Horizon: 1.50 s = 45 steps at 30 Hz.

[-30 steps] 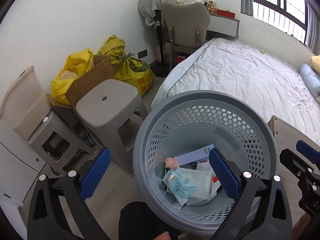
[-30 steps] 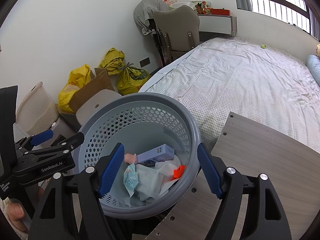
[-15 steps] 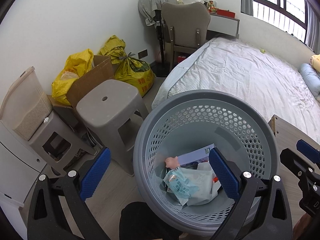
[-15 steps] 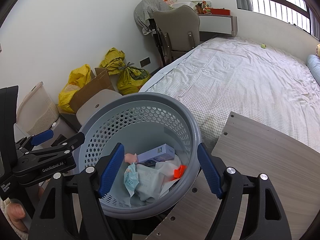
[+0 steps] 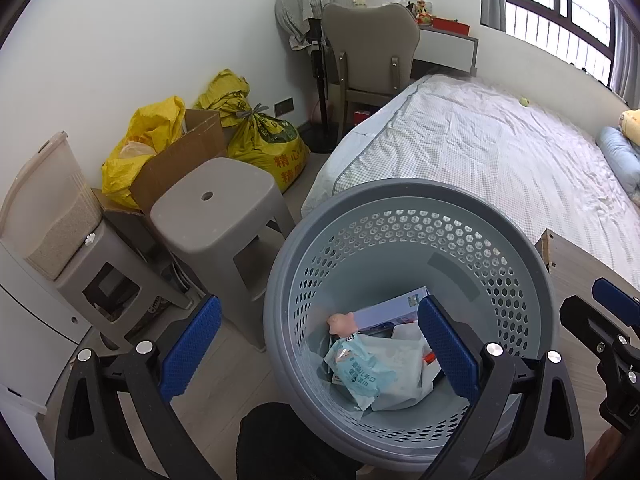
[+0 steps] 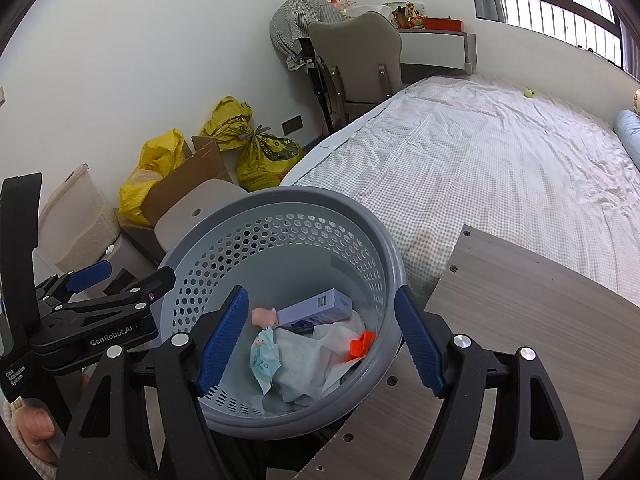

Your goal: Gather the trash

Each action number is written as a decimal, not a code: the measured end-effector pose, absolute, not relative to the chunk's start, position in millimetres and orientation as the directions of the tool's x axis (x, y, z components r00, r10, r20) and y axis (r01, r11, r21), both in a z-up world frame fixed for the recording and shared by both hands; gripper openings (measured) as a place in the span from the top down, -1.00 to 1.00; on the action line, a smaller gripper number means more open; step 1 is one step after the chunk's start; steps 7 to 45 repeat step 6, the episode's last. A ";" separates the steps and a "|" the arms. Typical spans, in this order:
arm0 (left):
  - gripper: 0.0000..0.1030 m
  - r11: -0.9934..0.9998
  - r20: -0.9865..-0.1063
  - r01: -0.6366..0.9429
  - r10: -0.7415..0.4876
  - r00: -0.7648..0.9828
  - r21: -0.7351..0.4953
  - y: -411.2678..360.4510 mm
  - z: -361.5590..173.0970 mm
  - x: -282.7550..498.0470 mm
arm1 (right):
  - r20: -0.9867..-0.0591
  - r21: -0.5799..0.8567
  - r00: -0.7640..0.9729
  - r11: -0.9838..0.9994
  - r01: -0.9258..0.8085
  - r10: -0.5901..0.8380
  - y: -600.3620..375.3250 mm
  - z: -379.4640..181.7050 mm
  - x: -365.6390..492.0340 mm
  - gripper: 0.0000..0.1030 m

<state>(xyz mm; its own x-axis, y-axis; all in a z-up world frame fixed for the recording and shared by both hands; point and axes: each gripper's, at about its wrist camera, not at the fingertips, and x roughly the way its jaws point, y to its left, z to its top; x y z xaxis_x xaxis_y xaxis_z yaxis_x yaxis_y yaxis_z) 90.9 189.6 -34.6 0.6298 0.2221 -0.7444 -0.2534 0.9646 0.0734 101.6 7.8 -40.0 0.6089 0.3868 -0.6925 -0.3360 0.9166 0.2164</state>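
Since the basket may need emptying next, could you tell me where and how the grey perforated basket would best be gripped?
Probably by the rim: the grey basket is round and far wider than either gripper's span, but its rolled lip is thin. The right gripper could come from above, one finger inside the wall and one outside.

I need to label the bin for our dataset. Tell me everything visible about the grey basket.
The grey basket is round plastic with a smooth thick rim and walls perforated with hexagonal holes. It stands upright beside the wooden board, near the bed. Inside lie a pale blue wipes packet, a long box, a small pink item and an orange scrap.
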 end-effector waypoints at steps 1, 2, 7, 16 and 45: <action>-0.88 0.964 -0.744 -0.254 0.223 0.630 0.074 189.7 -34.5 91.0 | -0.693 0.217 0.608 0.916 -0.336 0.387 7.0 -39.7 102.2 -0.40; -0.88 0.965 -0.745 -0.252 0.222 0.630 0.074 190.0 -34.2 91.2 | -0.693 0.217 0.608 0.917 -0.336 0.387 7.9 -39.9 101.5 -0.40; -0.88 0.965 -0.747 -0.248 0.224 0.626 0.082 186.8 -36.4 91.2 | -0.693 0.216 0.608 0.916 -0.337 0.387 7.2 -39.5 102.1 -0.40; -0.88 0.965 -0.747 -0.248 0.224 0.626 0.082 186.8 -36.4 91.2 | -0.693 0.216 0.608 0.916 -0.337 0.387 7.2 -39.5 102.1 -0.40; -0.88 0.965 -0.747 -0.248 0.224 0.626 0.082 186.8 -36.4 91.2 | -0.693 0.216 0.608 0.916 -0.337 0.387 7.2 -39.5 102.1 -0.40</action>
